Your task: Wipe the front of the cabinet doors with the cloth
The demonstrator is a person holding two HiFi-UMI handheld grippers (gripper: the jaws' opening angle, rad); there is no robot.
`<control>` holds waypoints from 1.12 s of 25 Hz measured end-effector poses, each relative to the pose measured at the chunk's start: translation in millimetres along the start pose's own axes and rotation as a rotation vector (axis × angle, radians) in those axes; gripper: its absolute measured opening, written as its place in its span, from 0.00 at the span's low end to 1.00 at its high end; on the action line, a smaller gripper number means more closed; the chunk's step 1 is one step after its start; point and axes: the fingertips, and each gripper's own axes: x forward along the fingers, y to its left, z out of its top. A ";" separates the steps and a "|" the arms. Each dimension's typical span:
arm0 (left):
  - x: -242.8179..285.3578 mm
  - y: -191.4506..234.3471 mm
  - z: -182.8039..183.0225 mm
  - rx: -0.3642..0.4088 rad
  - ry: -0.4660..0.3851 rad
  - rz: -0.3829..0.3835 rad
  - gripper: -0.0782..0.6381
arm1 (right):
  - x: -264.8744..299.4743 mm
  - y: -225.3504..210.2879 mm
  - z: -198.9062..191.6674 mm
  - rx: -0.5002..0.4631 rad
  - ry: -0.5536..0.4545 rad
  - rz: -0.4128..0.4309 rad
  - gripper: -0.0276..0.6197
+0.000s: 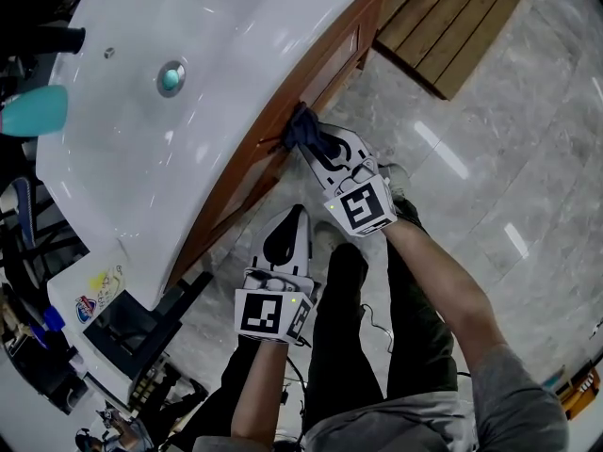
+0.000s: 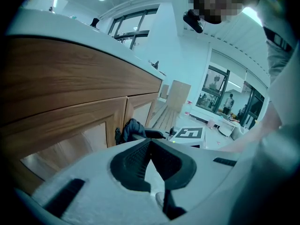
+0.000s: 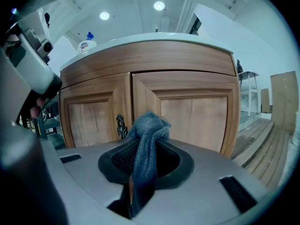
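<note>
A washroom is indicated by a white moulded basin top mounted on a brown wooden cabinet over grey marble floor tiles.

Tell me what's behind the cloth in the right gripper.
The cabinet doors; their centre seam runs down behind the cloth. A dark handle shows just left. The seam's lower stretch is covered.

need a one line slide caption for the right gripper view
Right gripper shut on a blue-grey cloth, facing two closed wooden cabinet doors beside a dark metal handle.
</note>
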 end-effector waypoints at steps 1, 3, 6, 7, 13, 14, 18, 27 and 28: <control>0.6 0.1 -0.5 -0.003 0.003 0.000 0.12 | 1.5 -0.4 -0.1 0.006 -0.001 -0.002 0.16; 2.6 -0.4 -0.4 -0.010 0.005 -0.003 0.12 | 3.1 -1.5 -0.5 0.027 -0.003 -0.011 0.16; 7.6 -3.3 0.6 -0.015 0.003 -0.010 0.12 | 5.2 -1.6 -1.1 0.059 -0.008 -0.028 0.16; 9.4 -4.4 1.3 -0.016 0.002 -0.011 0.12 | 5.4 -1.4 -1.5 0.062 -0.008 -0.031 0.16; 17.1 -2.6 3.6 -0.015 0.007 -0.011 0.12 | 7.5 -6.4 -2.5 0.075 0.004 -0.032 0.16; 18.0 -1.8 3.3 -0.018 0.009 -0.008 0.12 | 7.9 -7.9 -2.0 0.082 0.003 -0.035 0.16; 23.6 -3.5 3.9 -0.021 0.016 -0.004 0.12 | 8.6 -19.7 -2.9 0.117 0.001 -0.059 0.16; 46.3 -8.4 11.4 -0.027 0.025 -0.005 0.12 | 14.5 -41.1 -4.0 0.106 0.007 -0.068 0.16; 49.1 -9.3 12.4 -0.028 0.024 -0.005 0.12 | 14.4 -41.6 -4.2 0.107 0.006 -0.066 0.16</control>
